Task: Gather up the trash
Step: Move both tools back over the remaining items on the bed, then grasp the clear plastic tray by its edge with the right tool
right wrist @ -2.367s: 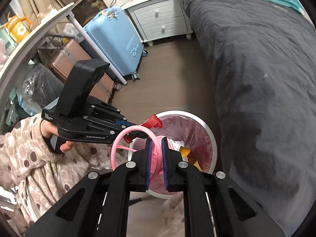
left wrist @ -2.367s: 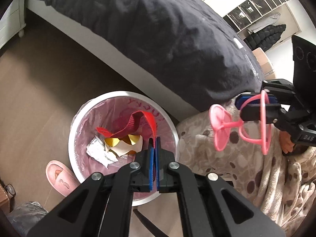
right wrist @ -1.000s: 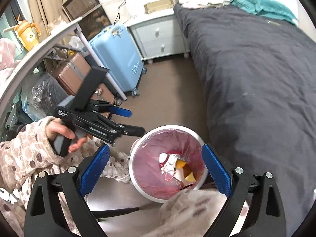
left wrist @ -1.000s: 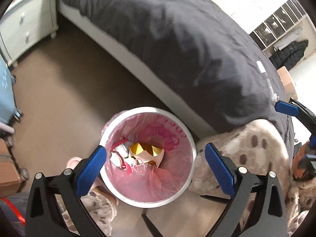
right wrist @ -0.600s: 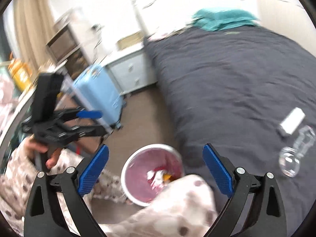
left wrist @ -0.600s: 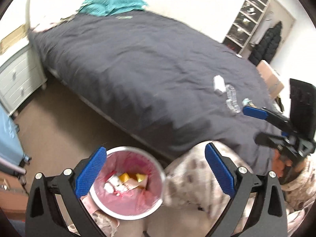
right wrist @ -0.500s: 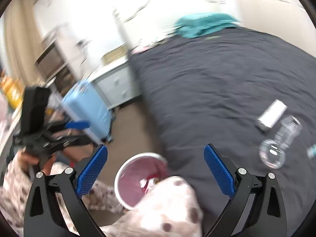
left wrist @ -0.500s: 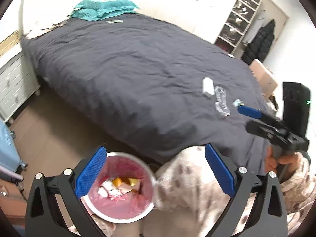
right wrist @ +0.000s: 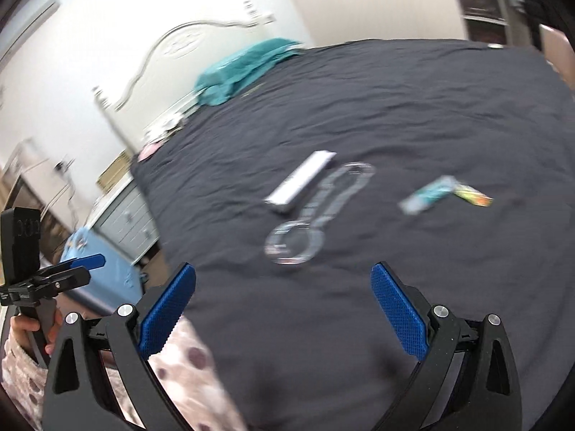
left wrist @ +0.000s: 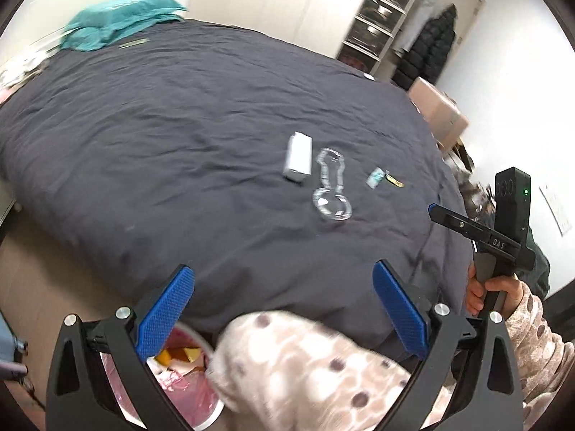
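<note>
From my left wrist view, my left gripper hangs spread wide and empty over the near edge of the dark grey bedspread, tipped down toward it. 4 scraps lie well ahead on it: a small white rectangular box, a clear moulded plastic blister shell just beside it, a little teal wrapper and a thin yellow strip. The white bin with pink liner sits below my left finger (my spotted fleece sleeve hides part of it). I judge I'm between loads, reaching out.

From my right wrist view, my right gripper is likewise spread and empty, aimed at the same blurred scraps; next I must push forward, drop and pinch 1.
</note>
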